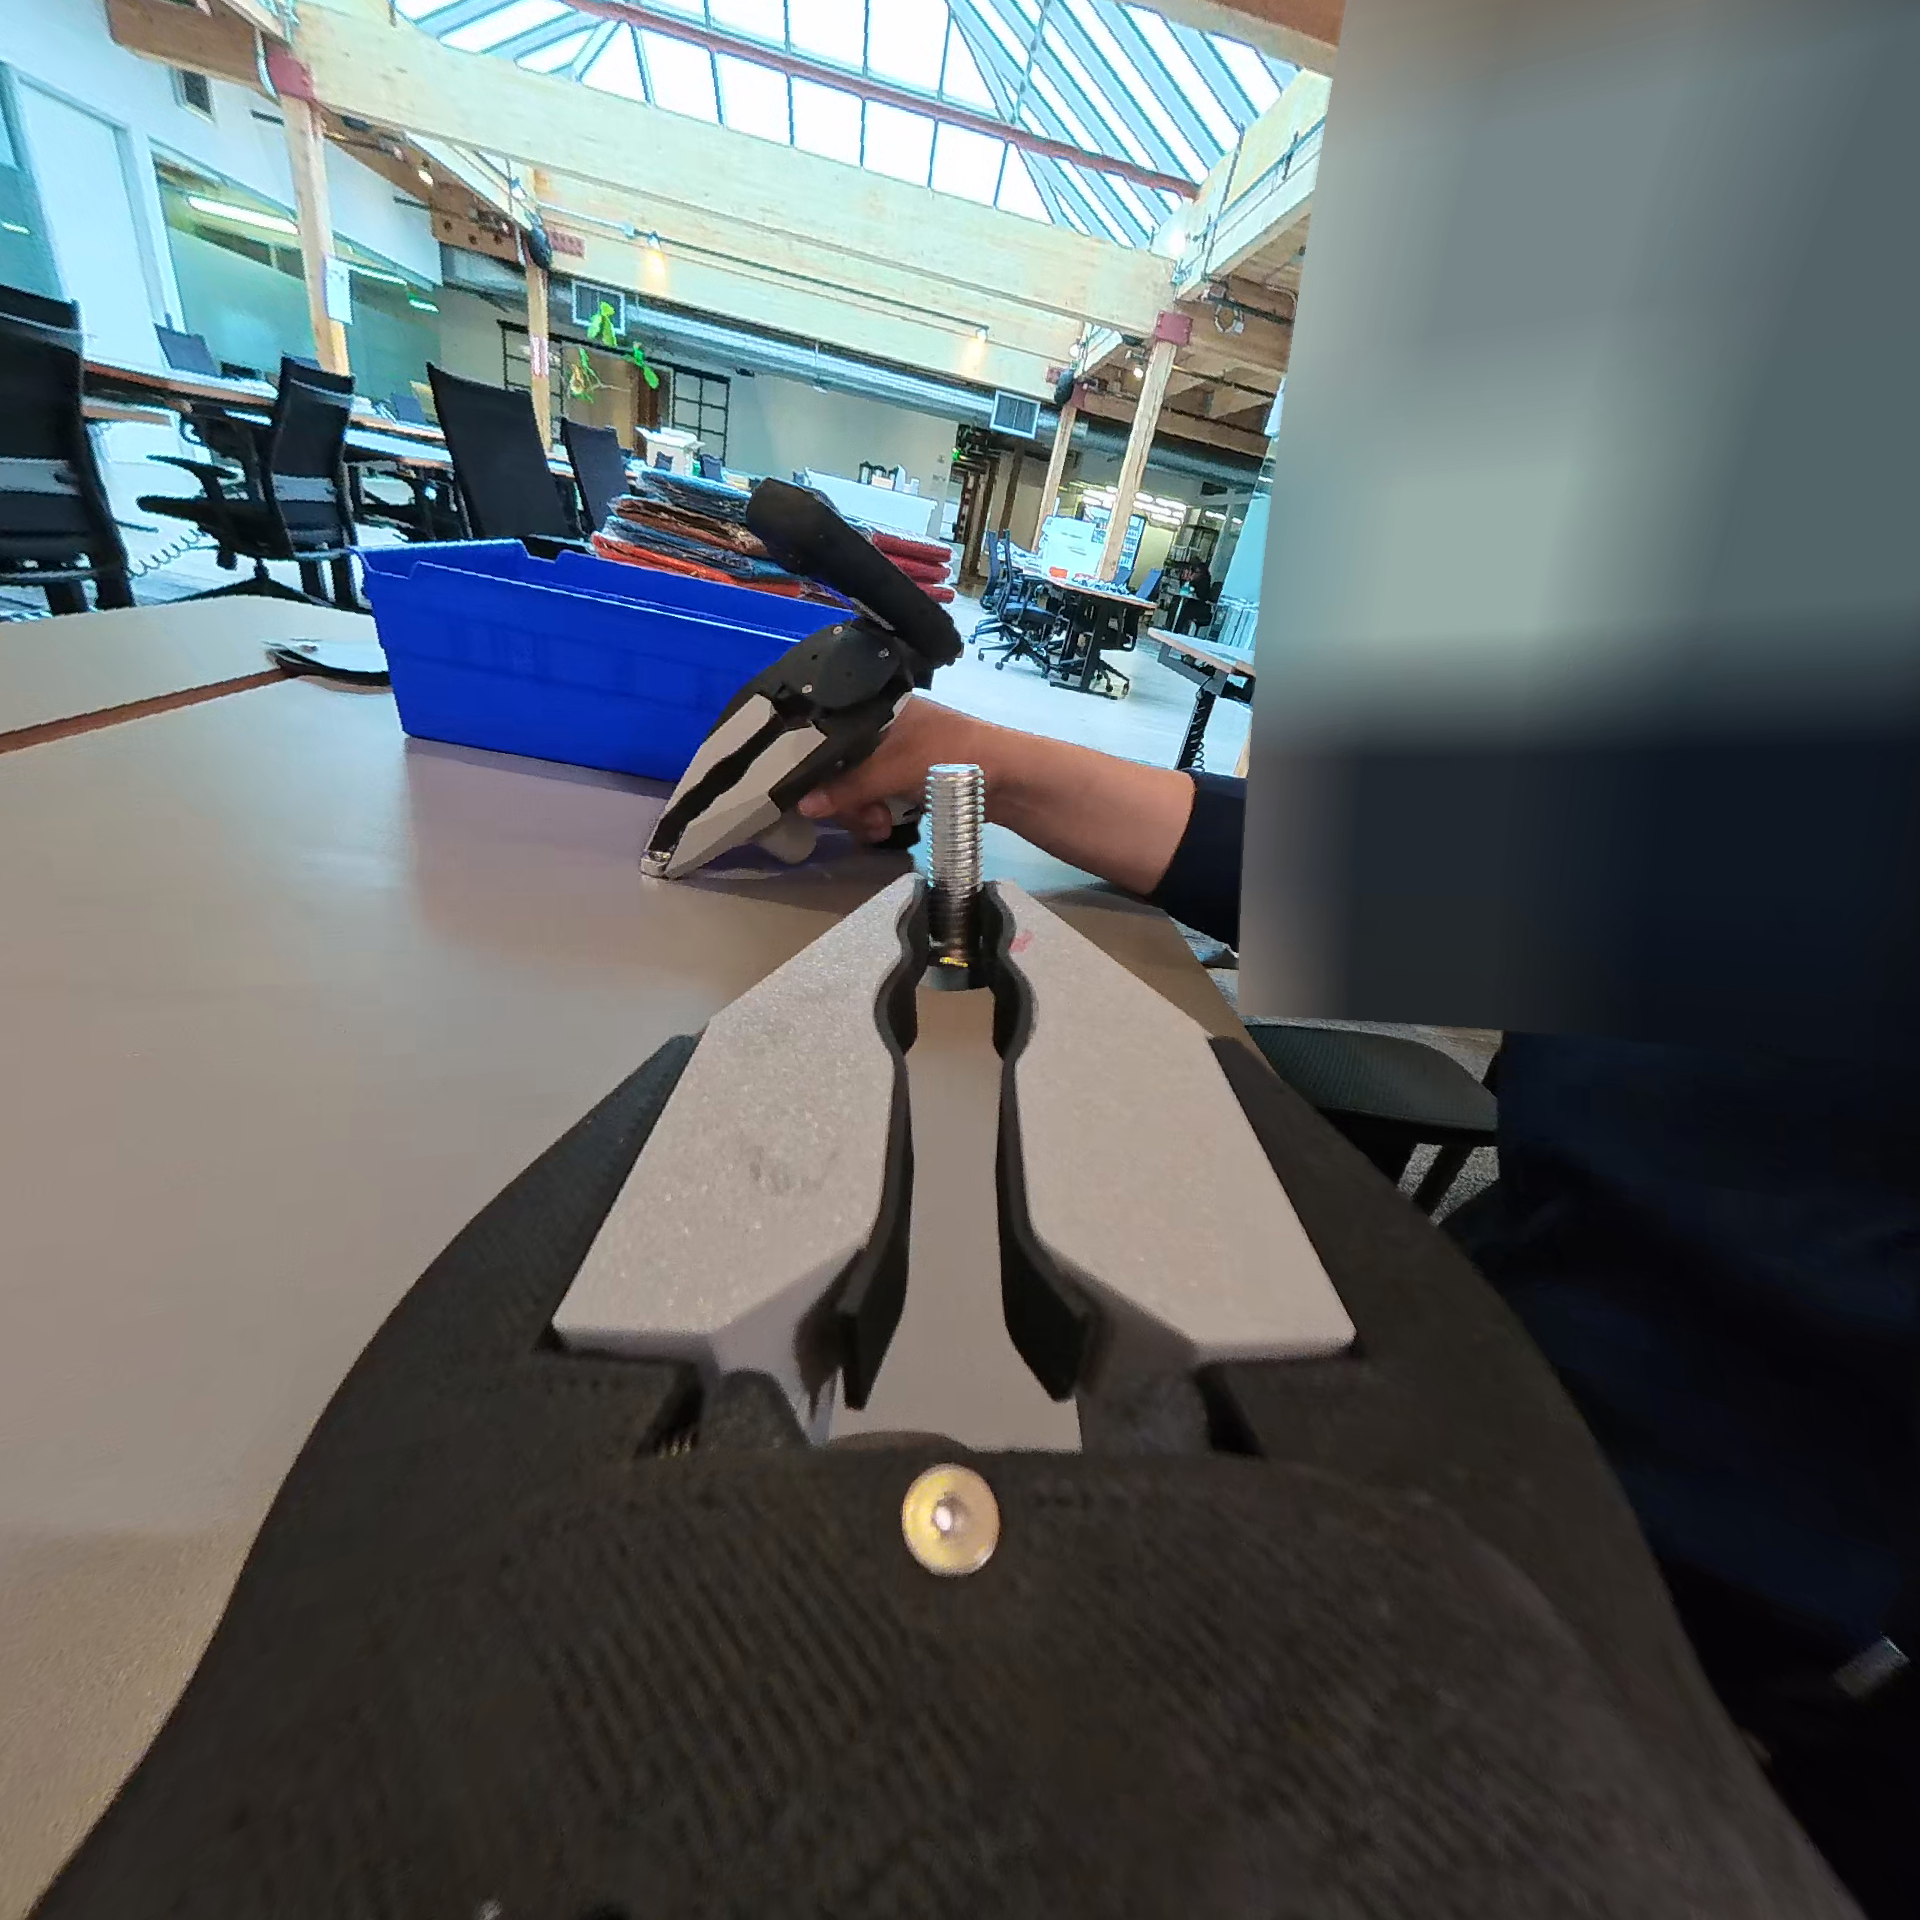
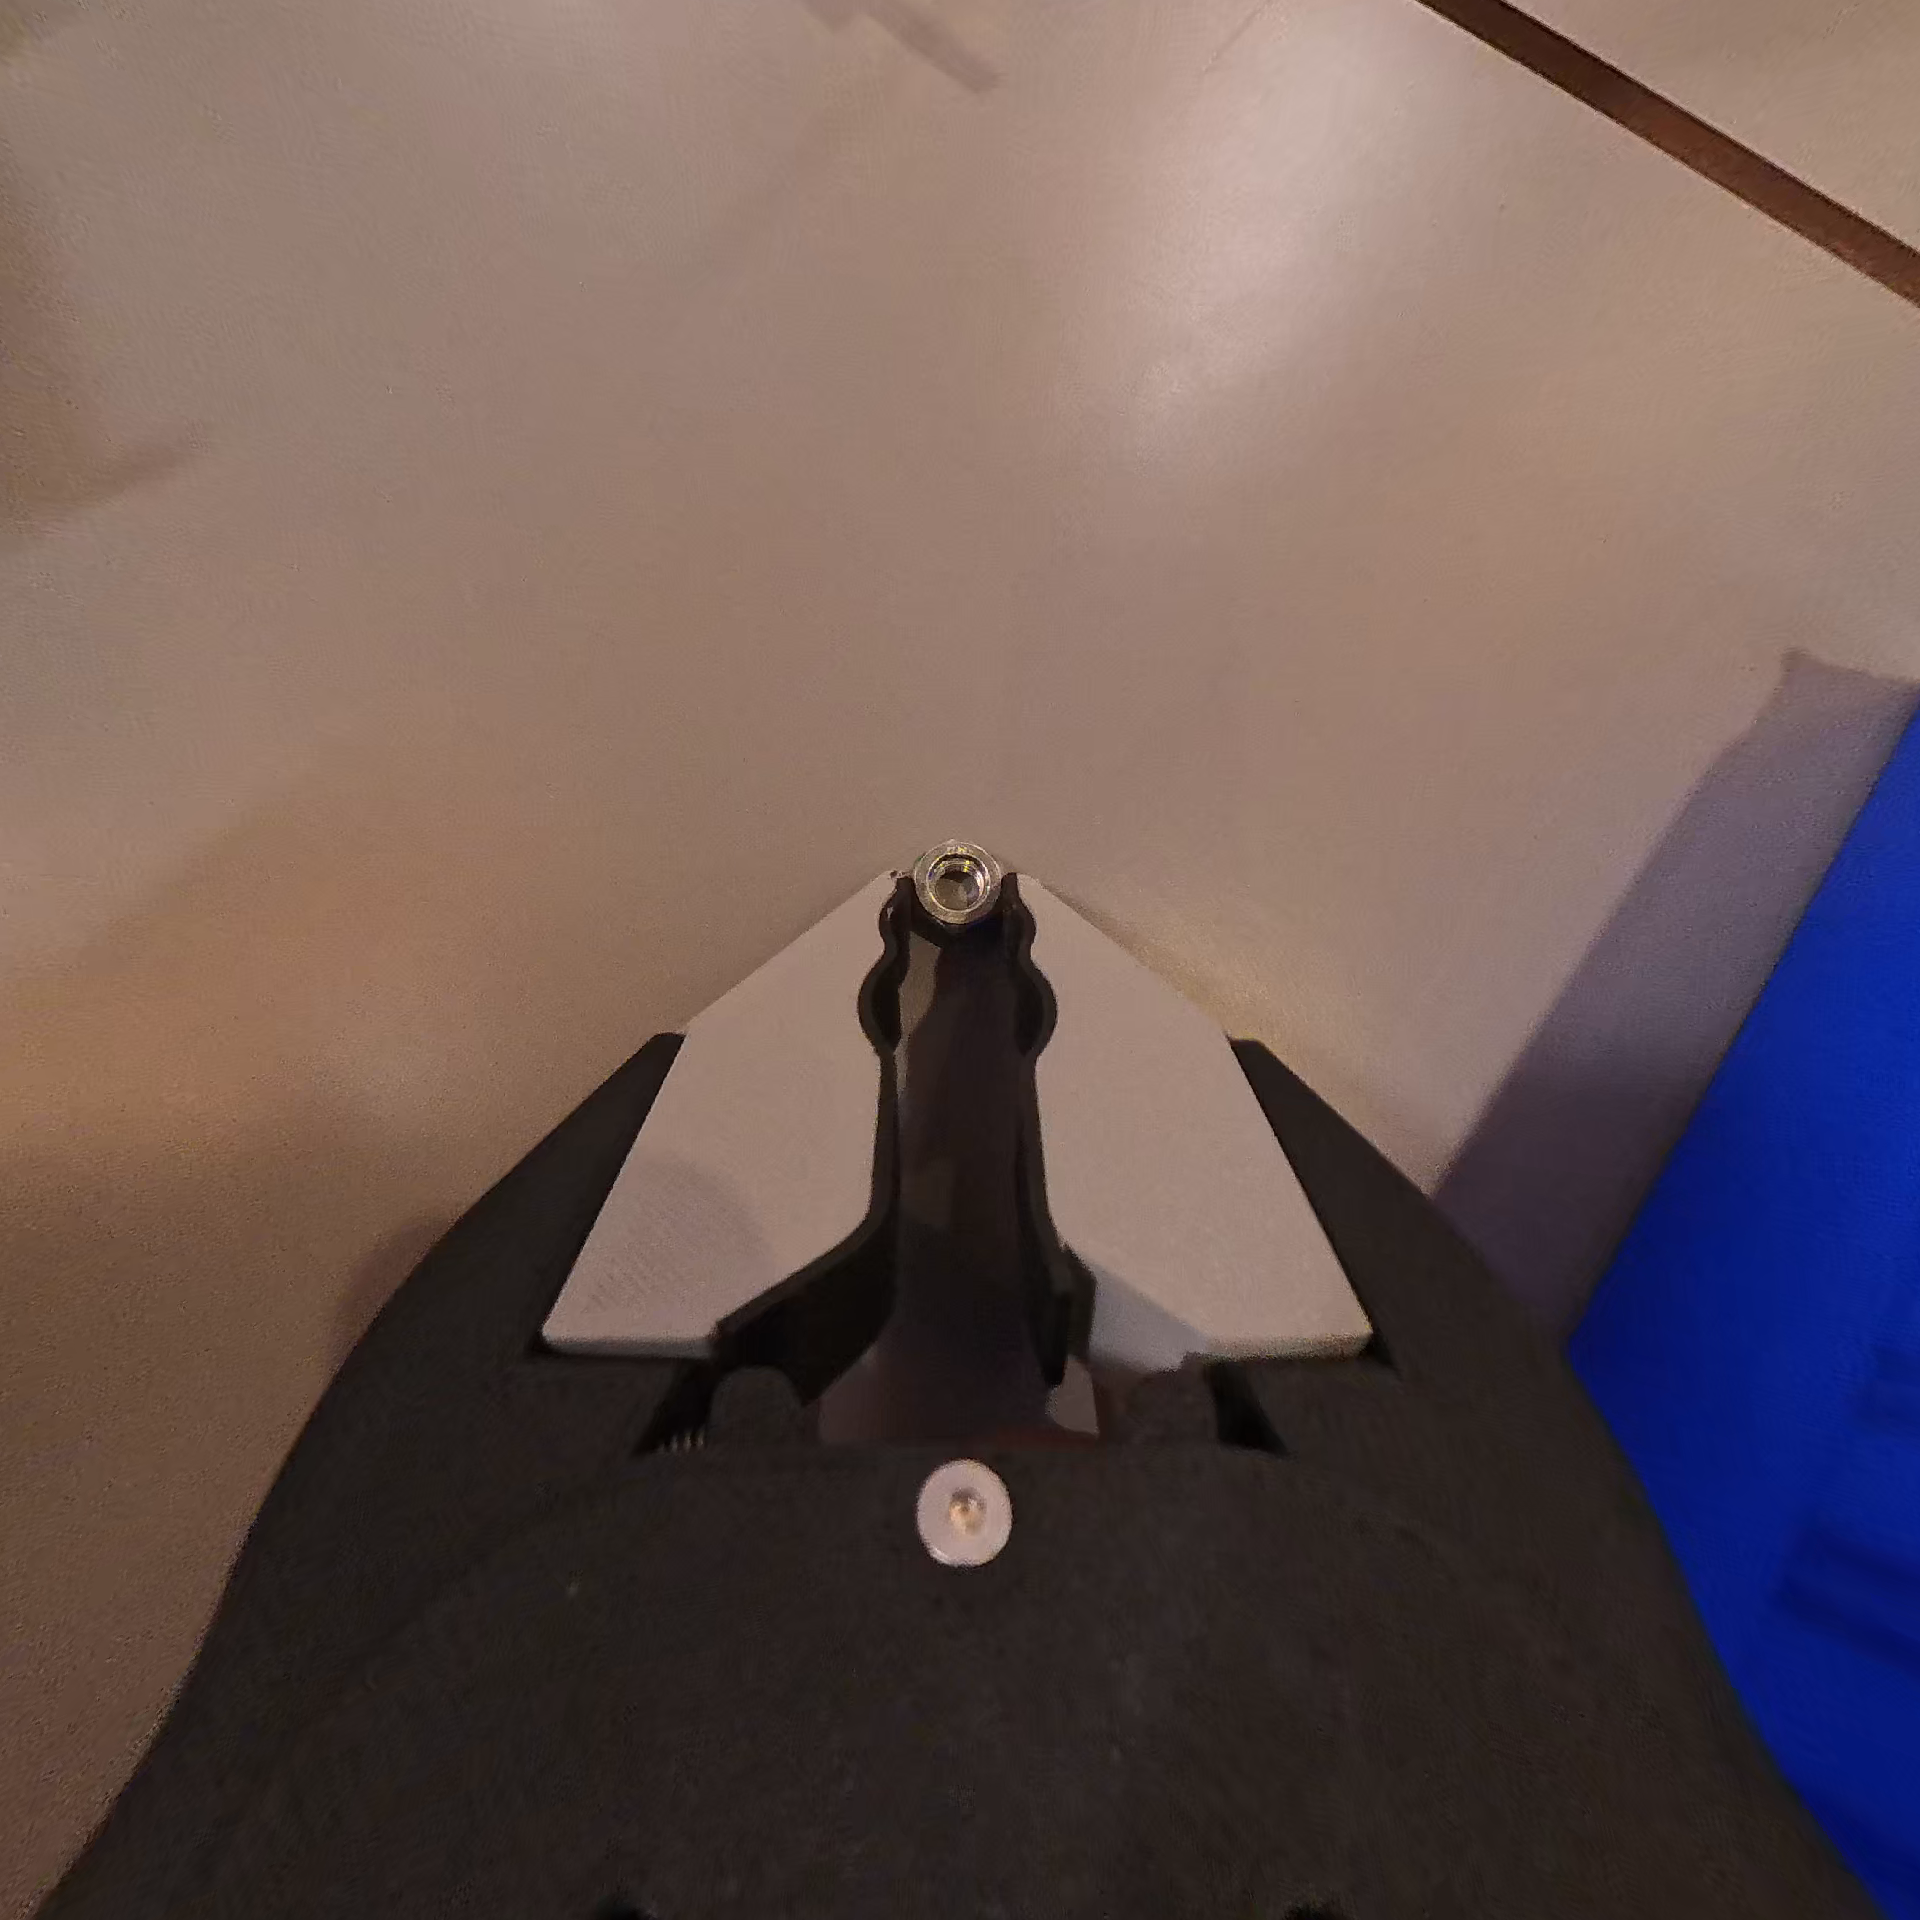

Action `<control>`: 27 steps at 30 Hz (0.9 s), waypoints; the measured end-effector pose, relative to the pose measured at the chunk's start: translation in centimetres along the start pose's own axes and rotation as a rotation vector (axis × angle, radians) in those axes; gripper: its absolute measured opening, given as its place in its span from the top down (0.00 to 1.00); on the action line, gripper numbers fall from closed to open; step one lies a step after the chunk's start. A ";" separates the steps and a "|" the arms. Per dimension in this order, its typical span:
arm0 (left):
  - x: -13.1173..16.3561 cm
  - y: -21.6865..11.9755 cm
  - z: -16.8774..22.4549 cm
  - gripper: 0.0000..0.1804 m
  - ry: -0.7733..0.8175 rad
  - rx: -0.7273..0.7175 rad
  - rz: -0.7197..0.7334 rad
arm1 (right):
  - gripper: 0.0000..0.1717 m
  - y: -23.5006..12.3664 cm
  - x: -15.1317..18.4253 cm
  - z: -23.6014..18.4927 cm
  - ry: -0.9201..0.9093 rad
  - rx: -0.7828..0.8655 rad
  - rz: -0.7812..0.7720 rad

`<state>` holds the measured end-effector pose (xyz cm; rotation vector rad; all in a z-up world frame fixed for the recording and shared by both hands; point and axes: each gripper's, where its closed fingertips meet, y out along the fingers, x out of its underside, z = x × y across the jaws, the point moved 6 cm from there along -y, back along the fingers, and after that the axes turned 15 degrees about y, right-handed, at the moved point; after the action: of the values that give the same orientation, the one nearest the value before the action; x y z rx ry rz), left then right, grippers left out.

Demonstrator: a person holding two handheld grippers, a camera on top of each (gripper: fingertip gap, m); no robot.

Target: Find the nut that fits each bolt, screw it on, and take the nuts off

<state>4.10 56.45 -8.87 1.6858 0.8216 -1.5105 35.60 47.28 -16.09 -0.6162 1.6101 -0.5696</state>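
Two grippers, one part each. My left gripper (image 1: 956, 914) is clamped on a bolt (image 1: 956, 821), its black pads pressing the lower threads from either side; the bolt's long axis stands upright, the free threaded end pointing up and clear of the fingertips, the head hidden below them. My right gripper (image 2: 958, 914) points steeply down at the table (image 2: 727, 468), fingertips at the surface, with a small nut (image 2: 957, 881) lying flat between the tips, bore facing up toward the camera. The fingers stand close against the nut's flanks and appear to pinch it, though I judge the hold to be shallow, at the very ends of the tips.

The relation that matters: seen from the left wrist, the right gripper (image 1: 665, 857) works the table beyond and to the left of the bolt, near a blue bin (image 1: 540, 644), and lower than the bolt's free end. I judge the next move to be a lift of the nut, then a carry to above the bolt tip, with bore and bolt axis lined up.

Materials: bolt and nut are bright, hard metal, the threads sharply ridged, the nut's outer flats short and slippery. The table is smooth, matt and pale grey. The gripper fingers are light grey with wavy black inner pads.
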 end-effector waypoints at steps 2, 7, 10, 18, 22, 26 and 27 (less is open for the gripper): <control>0.0 0.1 0.1 0.96 -0.002 0.006 -0.001 | 0.92 0.1 -0.1 -0.2 -0.030 -0.002 0.000; 0.1 0.3 0.0 0.96 -0.003 0.011 -0.005 | 0.92 -1.2 -2.3 -4.1 -0.093 -0.189 0.061; 0.1 0.4 -0.3 0.96 -0.001 -0.001 -0.009 | 0.92 -3.7 -5.9 -10.6 -0.192 -0.437 0.102; -1.1 -0.2 0.1 0.96 0.133 -0.085 -0.004 | 0.92 -6.6 -11.7 -24.3 -0.519 -0.709 0.022; -1.2 -0.4 0.5 0.96 0.161 -0.095 -0.005 | 0.92 -6.1 -12.4 -26.4 -0.594 -0.675 -0.012; -1.3 -0.5 0.5 0.96 0.160 -0.096 -0.002 | 0.92 -5.6 -12.6 -26.8 -0.615 -0.653 -0.048; -1.3 -0.5 0.6 0.96 0.162 -0.094 -0.003 | 0.92 -5.5 -12.6 -26.8 -0.620 -0.645 -0.054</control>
<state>3.23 56.23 -7.70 1.7542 0.9651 -1.3280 10.61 52.18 -0.01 -1.1825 1.1594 0.1331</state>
